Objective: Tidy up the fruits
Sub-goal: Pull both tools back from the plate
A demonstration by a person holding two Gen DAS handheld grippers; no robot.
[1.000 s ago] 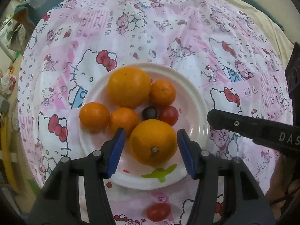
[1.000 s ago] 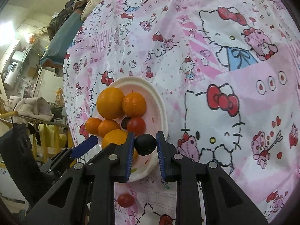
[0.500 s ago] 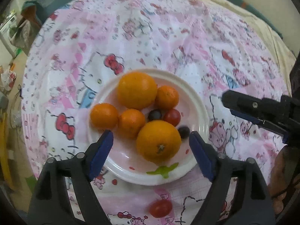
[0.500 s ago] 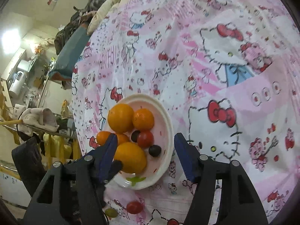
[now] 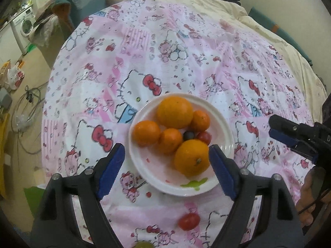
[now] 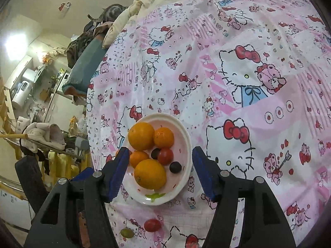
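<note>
Both tongs hang open and empty over the white plate [image 5: 226, 142]: left tongs [image 5: 166, 171] wide, right tongs [image 6: 160, 174] a bit narrower, nothing between the pads of either. Plate already carries big & small oranges, a red cherry tomato [image 6: 165, 156] & two dark grapes. What's left, by my read: a loose cherry tomato [image 5: 188, 221] on the pink cartoon sheet just below the plate's near rim, plus a green grape [image 6: 127, 233] beside it, further toward the left-hand side. Both lie behind the fingertips, i.e. back toward the person, so next pick probably needs a pull-back & dip. Tomato's long axis runs roughly crosswise. Left tongs look nearer; tomato sits almost under them.
</note>
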